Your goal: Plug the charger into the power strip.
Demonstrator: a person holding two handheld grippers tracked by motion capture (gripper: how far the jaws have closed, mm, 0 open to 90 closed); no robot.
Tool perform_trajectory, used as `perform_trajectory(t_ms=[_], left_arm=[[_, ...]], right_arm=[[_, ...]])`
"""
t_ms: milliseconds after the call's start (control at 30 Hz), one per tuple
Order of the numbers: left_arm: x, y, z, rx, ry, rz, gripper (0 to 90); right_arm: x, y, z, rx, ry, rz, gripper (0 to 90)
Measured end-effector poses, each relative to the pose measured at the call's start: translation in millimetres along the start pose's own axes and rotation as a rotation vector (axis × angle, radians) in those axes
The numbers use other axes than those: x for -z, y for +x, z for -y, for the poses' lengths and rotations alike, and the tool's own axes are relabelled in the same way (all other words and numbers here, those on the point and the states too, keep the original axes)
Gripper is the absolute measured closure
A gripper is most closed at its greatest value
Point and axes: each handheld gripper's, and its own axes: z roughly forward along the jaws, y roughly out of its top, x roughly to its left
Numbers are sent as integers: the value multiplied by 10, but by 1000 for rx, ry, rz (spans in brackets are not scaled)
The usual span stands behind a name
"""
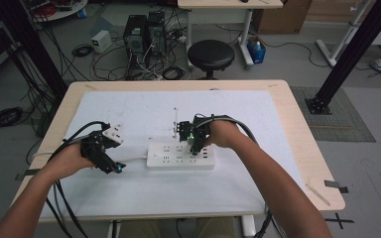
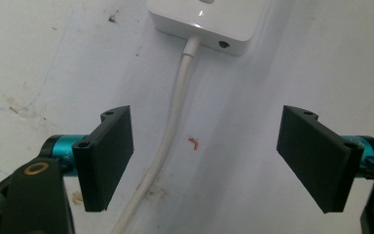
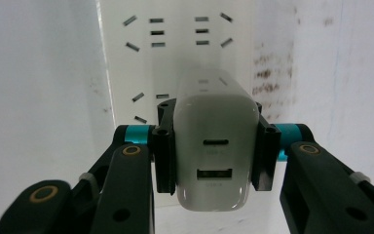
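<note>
The right gripper pinches a white USB charger by its two sides, both ports facing the camera, and hangs it right over the white power strip at the middle of the table. In the right gripper view the strip's socket slots lie beyond the charger toward twelve o'clock. By the look of it, this is the plug-in step: charger carried to the strip, not seated yet as far as can be judged.

From the high view, the right hand is arched over the strip's right half, gripper pointing steeply down. The left gripper hovers at the strip's nine o'clock end, jaws spread with nothing gripped, the strip's white cable running on the table between them. The left hand sits low and level.

Next, the prongs need lining up with one socket, then a straight push down, perhaps with the left gripper steadying the strip.
</note>
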Motion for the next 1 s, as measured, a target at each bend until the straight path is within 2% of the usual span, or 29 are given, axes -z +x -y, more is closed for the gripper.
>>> perform_trajectory(t_ms=[33, 100, 200, 300, 400, 433, 467, 567, 733, 800, 833, 900, 1000], left_arm=[[1, 3, 1, -6, 3, -1, 212], [-2, 3, 8, -10, 9, 1, 212], [-14, 0, 20, -9, 7, 1, 212], [-25, -5, 26, 3, -1, 4, 212], [-14, 2, 26, -8, 1, 5, 212], [-12, -9, 32, 5, -12, 5, 212], [0, -1, 37, -10, -4, 2, 212], [2, -1, 59, -7, -12, 2, 212], [-18, 11, 77, 1, -17, 7, 212], [-16, 12, 78, -2, -15, 8, 212], [-10, 15, 81, -3, -15, 9, 212], [-4, 17, 90, 0, -20, 9, 212], [-1, 29, 92, 0, -17, 6, 212]], right_arm=[[2, 1, -14, -23, 11, -7, 619], [-2, 3, -45, -26, 27, -2, 620], [-5, 28, -86, -19, 56, 16, 622], [-15, 16, -130, 3, 75, 12, 622], [-61, 11, -179, 21, 107, 7, 623], [-81, 18, -183, 37, 103, 10, 623], [-74, -1, -177, 23, 108, -2, 624], [-82, -48, -143, 0, 83, -32, 624], [-89, -61, -171, -4, 108, -43, 625], [-98, -62, -192, 11, 121, -37, 625], [-142, -29, -211, 42, 136, -16, 625], [-149, -3, -267, 51, 163, -6, 625], [-156, -3, -261, 48, 159, -8, 625]])
